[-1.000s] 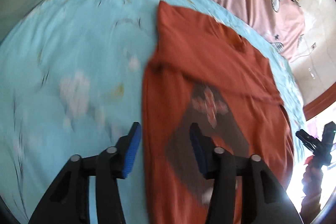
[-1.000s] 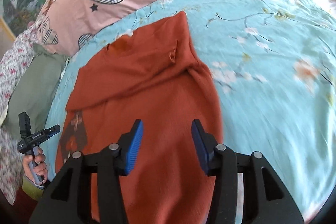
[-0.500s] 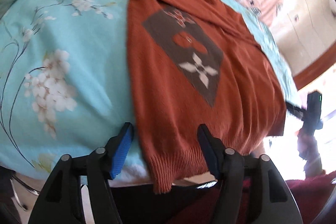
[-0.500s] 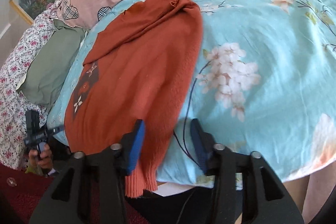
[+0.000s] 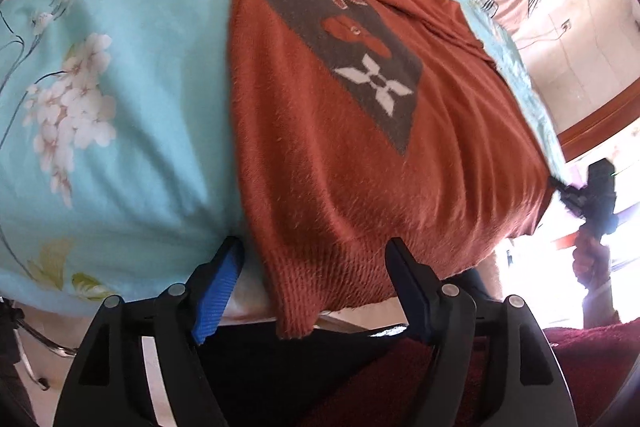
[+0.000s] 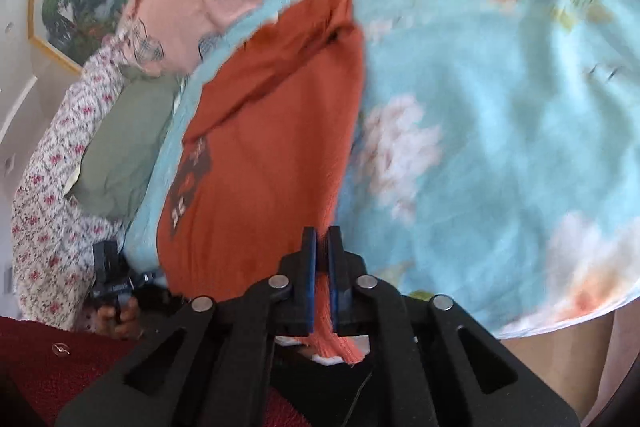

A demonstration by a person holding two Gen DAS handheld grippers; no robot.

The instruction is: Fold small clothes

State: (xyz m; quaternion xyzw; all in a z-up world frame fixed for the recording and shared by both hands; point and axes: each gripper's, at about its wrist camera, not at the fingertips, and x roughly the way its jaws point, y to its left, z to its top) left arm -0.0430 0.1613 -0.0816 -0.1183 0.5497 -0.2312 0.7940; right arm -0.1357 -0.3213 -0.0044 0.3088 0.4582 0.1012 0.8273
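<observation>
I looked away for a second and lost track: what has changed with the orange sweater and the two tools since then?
Both tools drew back to the near edge of the bed. The right gripper has closed its jaws on the orange sweater's hem corner. The left gripper dropped to the other hem corner, jaws open either side of it, not yet gripping. The sweater lies flat on the blue floral bedspread as before.

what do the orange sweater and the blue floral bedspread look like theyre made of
Orange sweater: looks like fuzzy knit wool or acrylic, matte; fine hairs stand off it and the hem is ribbed. Blue floral bedspread: looks like thin, smooth woven cotton or blend, printed, with soft creases.
</observation>
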